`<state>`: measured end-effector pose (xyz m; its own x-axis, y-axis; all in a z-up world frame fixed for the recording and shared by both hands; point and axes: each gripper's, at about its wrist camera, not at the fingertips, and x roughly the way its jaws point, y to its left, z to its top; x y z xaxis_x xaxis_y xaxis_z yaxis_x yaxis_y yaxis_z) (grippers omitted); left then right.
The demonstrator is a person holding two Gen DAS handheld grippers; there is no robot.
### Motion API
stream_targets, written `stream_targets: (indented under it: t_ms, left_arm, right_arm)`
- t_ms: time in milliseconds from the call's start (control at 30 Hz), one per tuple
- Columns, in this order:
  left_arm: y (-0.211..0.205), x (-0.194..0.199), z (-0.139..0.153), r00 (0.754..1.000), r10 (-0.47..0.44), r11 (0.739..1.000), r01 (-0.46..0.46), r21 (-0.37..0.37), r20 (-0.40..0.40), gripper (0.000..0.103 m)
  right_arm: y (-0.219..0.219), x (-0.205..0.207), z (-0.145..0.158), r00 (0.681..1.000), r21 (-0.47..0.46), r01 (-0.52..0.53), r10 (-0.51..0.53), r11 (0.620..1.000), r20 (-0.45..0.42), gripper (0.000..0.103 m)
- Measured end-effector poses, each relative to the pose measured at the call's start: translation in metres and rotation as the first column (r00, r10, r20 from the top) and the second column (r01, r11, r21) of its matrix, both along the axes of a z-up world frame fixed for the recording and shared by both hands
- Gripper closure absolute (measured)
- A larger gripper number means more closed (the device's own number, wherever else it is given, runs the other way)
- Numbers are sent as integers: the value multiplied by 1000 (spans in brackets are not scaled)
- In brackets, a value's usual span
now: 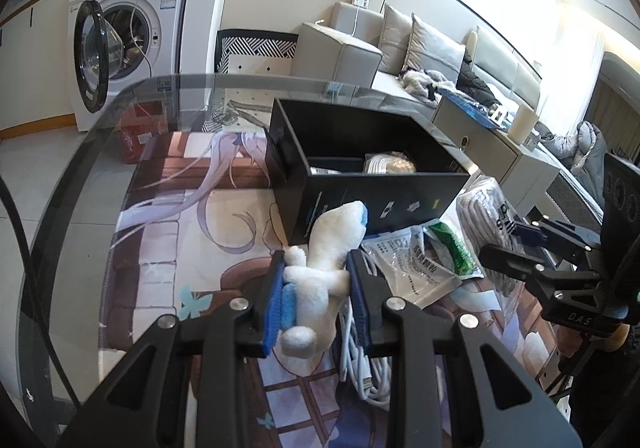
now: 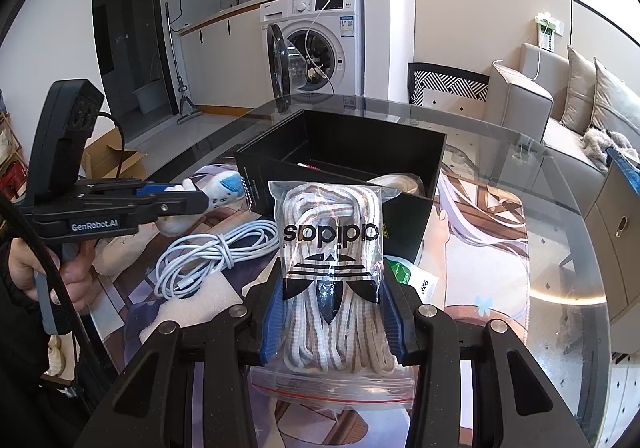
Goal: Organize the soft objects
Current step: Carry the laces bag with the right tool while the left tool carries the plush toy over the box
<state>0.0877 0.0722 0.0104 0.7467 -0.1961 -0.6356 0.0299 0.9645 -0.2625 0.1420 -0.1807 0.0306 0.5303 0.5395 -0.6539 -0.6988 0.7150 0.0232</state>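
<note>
My left gripper (image 1: 316, 284) is shut on a white and blue plush toy (image 1: 320, 268), held above the table just in front of the black box (image 1: 360, 199). The toy also shows in the right wrist view (image 2: 222, 187), in the left gripper (image 2: 192, 203). My right gripper (image 2: 332, 304) is shut on a clear zip bag of white laces (image 2: 332, 248) with an adidas logo, held in front of the black box (image 2: 340, 151). The box is open on top and holds a coil of white cord (image 1: 390, 163).
A coiled white cable (image 2: 212, 252) lies on the printed mat (image 1: 180, 228) left of the bag. Plastic packets (image 1: 420, 260), one green, lie right of the plush. The round glass table edge (image 1: 80, 151) curves at left. A washing machine (image 2: 320, 43) and sofa (image 1: 440, 47) stand beyond.
</note>
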Motion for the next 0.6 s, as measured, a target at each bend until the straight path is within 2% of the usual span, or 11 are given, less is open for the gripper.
stream_targets:
  t_ms: [600]
  left_arm:
    - [-12, 6, 43, 996, 22, 998, -26, 51, 84, 75]
  right_arm:
    - [2, 10, 32, 998, 3, 66, -66, 998, -9, 61]
